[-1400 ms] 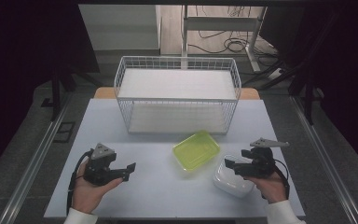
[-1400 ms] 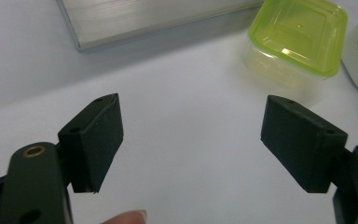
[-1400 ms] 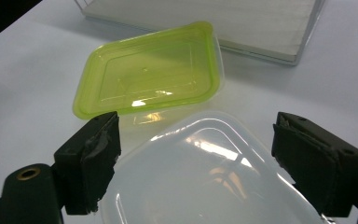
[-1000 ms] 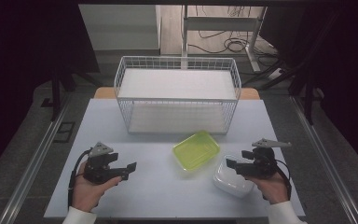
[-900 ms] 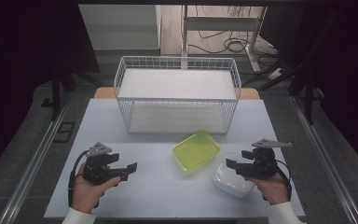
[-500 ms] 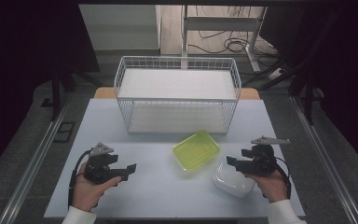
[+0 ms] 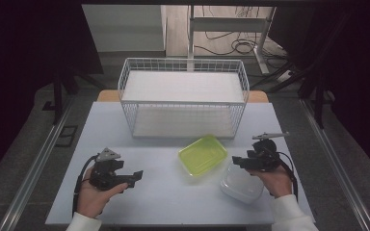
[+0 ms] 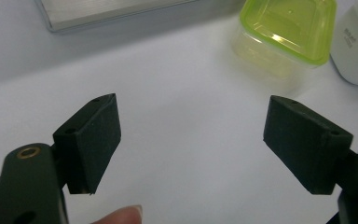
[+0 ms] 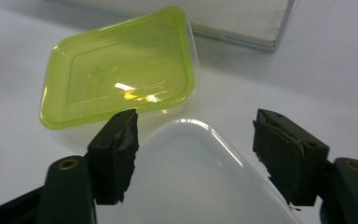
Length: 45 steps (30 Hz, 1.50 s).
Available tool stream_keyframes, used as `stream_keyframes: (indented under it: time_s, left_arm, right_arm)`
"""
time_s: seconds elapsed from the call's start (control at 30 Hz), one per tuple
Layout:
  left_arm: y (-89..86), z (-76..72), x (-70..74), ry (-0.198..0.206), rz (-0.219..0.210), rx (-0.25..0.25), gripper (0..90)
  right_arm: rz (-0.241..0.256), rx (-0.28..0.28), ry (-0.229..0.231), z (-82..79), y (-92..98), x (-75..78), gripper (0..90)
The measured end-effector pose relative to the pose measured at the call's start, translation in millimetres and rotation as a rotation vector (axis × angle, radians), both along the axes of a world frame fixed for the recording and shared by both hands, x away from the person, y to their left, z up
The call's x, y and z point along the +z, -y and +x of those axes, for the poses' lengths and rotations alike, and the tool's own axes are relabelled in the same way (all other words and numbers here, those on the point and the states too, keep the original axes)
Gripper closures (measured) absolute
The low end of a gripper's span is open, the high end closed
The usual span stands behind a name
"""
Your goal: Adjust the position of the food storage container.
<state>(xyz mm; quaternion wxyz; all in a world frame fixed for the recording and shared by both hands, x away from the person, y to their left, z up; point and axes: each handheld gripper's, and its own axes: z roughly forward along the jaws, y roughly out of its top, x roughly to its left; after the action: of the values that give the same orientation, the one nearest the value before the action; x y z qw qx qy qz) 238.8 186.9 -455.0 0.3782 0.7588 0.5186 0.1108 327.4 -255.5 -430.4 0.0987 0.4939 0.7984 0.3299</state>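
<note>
Your right gripper (image 9: 193,154) is spread wide over the white box (image 9: 191,182); the green-lidded, clear-walled box (image 9: 121,65) lies just beyond its jaws. Your left gripper (image 8: 191,140) gapes over bare table (image 8: 186,154).

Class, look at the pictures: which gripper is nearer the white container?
Right. The right gripper hangs over the white container, jaws open; the left gripper sits far across the table.

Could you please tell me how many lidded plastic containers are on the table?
2: a clear rectangular plastic container with a green lid near the table's middle, and a white plastic container just right of it, under the right gripper.
</note>
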Motion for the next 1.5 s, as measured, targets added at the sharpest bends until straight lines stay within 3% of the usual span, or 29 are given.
stream_keyframes:
  time_s: [0.5, 0.87, 1.13, 1.23, 1.5]
  left_arm:
    - [-1.9, 0.9, -4.2, -0.009, 0.002, -0.003, 18.4]
    - [-3.1, 2.6, -6.8, -0.018, 0.003, -0.006, 18.1]
    - [-3.0, 3.4, -8.4, -0.025, 0.006, -0.012, 18.1]
    - [-3.5, 3.8, -7.9, -0.028, -0.019, -0.019, 17.7]
    - [-4.4, 4.4, -11.0, -0.030, 0.012, -0.011, 17.7]
  right_arm:
    - [-0.082, 0.040, -0.058, 42.9, -29.3, 4.6, 48.8]
    - [-0.167, 0.029, -0.078, 67.5, -38.8, -10.6, 87.1]
    - [-0.219, 0.049, -0.086, 72.5, -48.4, -25.1, 88.8]
    - [-0.250, 0.051, -0.079, 74.3, -52.6, -30.7, 88.8]
    - [-0.281, 0.085, -0.100, 71.5, -60.4, -37.0, 88.9]
